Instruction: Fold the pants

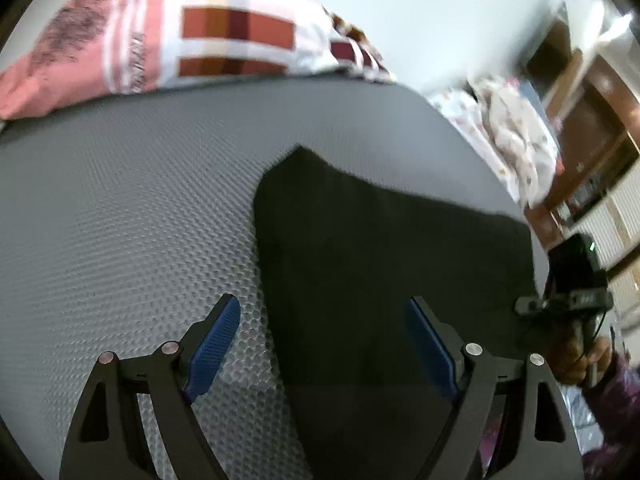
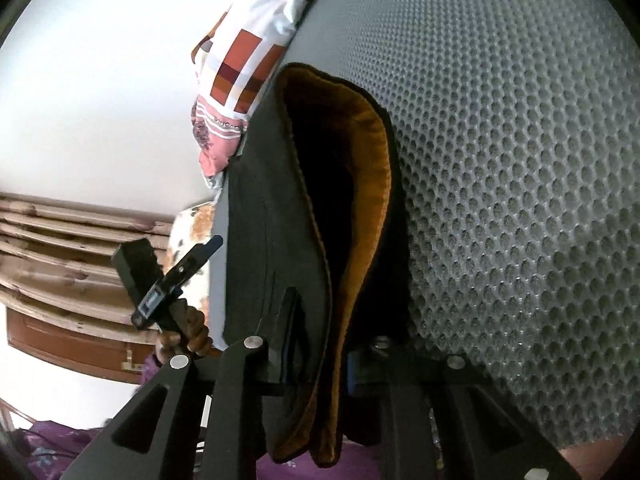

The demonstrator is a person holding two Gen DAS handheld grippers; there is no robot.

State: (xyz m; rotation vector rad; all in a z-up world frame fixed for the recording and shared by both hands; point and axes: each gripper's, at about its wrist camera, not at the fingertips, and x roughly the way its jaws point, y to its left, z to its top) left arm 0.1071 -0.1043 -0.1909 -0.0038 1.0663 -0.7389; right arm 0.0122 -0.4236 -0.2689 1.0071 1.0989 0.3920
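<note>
Right wrist view: right gripper [image 2: 320,364] pinches the black, orange-lined pants [image 2: 276,208]; left gripper [image 1: 324,344], spread, hovers above them and must next grasp an edge.

One pair of pants, two grippers, one mat, a few bedding pieces.

One pair of black pants [image 1: 392,248] with an orange-brown lining lies on one grey honeycomb mat [image 1: 132,208]. Two grippers: the left gripper [image 1: 323,344], with two blue pads [image 1: 216,340], and the right gripper [image 2: 316,364], each carried by one hand; the right hand [image 1: 588,360] shows at the mat's right edge. One checked red-and-white pillow [image 1: 240,36] and one pink striped cloth [image 1: 76,60] sit along the mat's far edge; one floral bedding bundle [image 1: 516,132] lies off its far right corner.
</note>
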